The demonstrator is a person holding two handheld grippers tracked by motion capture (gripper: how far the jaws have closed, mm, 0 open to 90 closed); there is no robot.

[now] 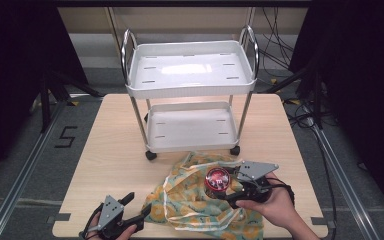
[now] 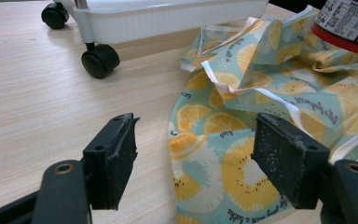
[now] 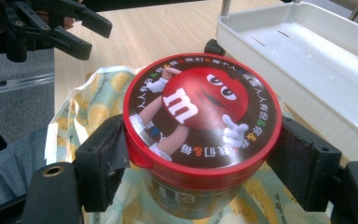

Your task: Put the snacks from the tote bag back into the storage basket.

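I have the candy jar [image 3: 200, 135] clamped between my right gripper's [image 3: 200, 158] jaws, lifted just above the lemon-print bag [image 1: 200, 200]. My left gripper [image 2: 193, 163] hangs wide open at the bag's edge. Next, I judge, carry the jar to the white cart [image 1: 190, 85].

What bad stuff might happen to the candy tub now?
The right claw grips the tub only by its smooth round sides just under the lid, so it might slip and drop. The bag lies crumpled right under it, so the tub might catch on the cloth. The left claw is open beside the bag, holding nothing steady.
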